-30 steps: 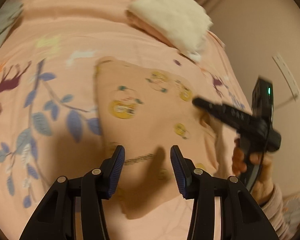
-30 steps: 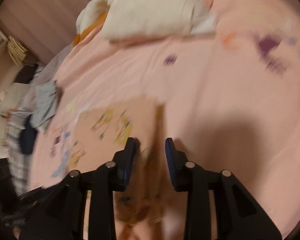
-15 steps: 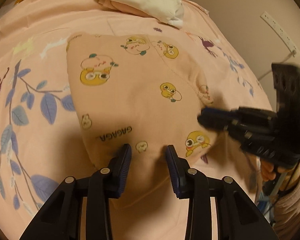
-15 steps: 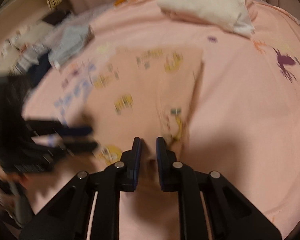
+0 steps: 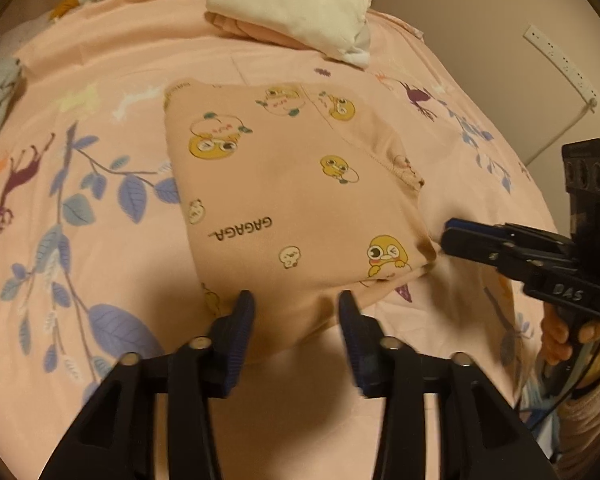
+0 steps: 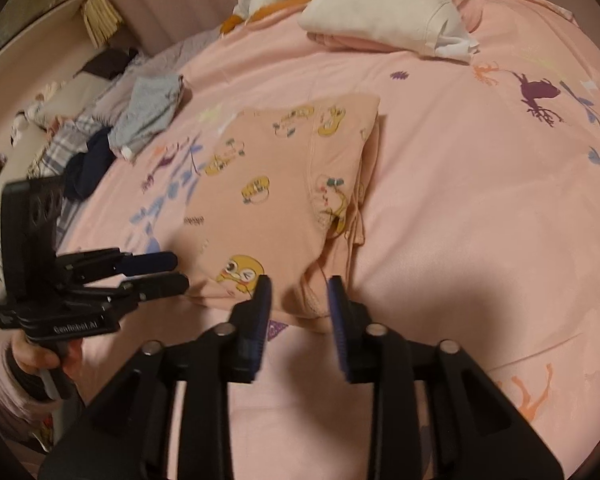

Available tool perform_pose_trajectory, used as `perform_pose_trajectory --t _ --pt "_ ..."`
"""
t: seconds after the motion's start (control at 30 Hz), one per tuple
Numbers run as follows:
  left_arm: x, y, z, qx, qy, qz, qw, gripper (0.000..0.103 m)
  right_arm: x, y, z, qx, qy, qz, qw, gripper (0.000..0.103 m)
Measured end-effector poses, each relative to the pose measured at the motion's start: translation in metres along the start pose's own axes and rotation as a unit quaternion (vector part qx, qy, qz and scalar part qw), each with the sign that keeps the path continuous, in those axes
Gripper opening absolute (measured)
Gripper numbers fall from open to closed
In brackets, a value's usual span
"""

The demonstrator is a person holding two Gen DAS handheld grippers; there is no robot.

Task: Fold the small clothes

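Observation:
A small peach garment (image 5: 292,200) printed with yellow ducks lies folded flat on the pink bedsheet (image 5: 80,184). My left gripper (image 5: 296,308) hovers at its near edge. Its jaws are opening, and the fabric lies loose under the gap without being pinched. My right gripper (image 5: 450,236) shows from the side, just off the garment's right corner. In the right wrist view the garment (image 6: 284,168) spreads ahead of the right gripper (image 6: 299,296). These jaws are opening too, over the near corner, and the pads are clear of the cloth. The left gripper (image 6: 176,272) is at the left.
A stack of white and pink folded clothes (image 5: 296,4) sits at the back of the bed. Grey (image 6: 148,112) and dark (image 6: 88,164) garments lie in a loose heap at the far left. A power strip (image 5: 560,64) hangs on the wall to the right.
Both grippers have drawn back to the garment's near edge and right corner. Their jaws narrowed half a second ago and now stand wider. The garment lies flat and folded.

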State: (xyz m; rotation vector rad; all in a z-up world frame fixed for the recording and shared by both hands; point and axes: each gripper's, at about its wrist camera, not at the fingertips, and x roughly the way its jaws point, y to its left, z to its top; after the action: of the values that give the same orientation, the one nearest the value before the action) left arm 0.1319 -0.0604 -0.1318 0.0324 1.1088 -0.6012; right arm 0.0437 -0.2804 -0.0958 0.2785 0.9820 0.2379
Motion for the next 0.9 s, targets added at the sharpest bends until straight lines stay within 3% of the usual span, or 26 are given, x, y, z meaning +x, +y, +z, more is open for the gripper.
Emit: perform_pose_trajectory --t 0.03,0.3,0.43,0.67,0.77,0.83,0.9 --pt "-0.002 0.0 0.0 -0.001 -0.006 0.006 1.0 0.058 -0.002 0.001 0.0 0.002 -0.002 0.001 1.0 0.038" --pt "-0.007 0.004 0.004 -0.004 -0.02 0.022 0.9995 0.061 -0.009 0.004 0.007 0.026 -0.02 0.017 0.999 0.057" --pt "-0.008 0.006 0.004 -0.004 -0.025 0.03 0.9992 0.072 -0.006 0.004 0.011 0.033 -0.02 0.022 0.999 0.065" --pt "-0.009 0.013 0.007 -0.017 -0.031 0.03 0.999 0.074 -0.004 0.006 0.015 0.038 -0.02 0.027 0.999 0.066" --pt "-0.008 0.015 0.008 -0.023 -0.031 0.03 0.9988 0.084 -0.003 0.006 0.017 0.038 -0.02 0.028 0.999 0.073" --pt "-0.008 0.017 0.008 -0.027 -0.029 0.027 0.9988 0.097 -0.002 0.006 0.018 0.042 -0.021 0.03 0.998 0.078" --pt "-0.007 0.018 0.008 -0.03 -0.029 0.024 0.9988 0.097 -0.001 0.005 0.019 0.046 -0.021 0.031 0.998 0.078"
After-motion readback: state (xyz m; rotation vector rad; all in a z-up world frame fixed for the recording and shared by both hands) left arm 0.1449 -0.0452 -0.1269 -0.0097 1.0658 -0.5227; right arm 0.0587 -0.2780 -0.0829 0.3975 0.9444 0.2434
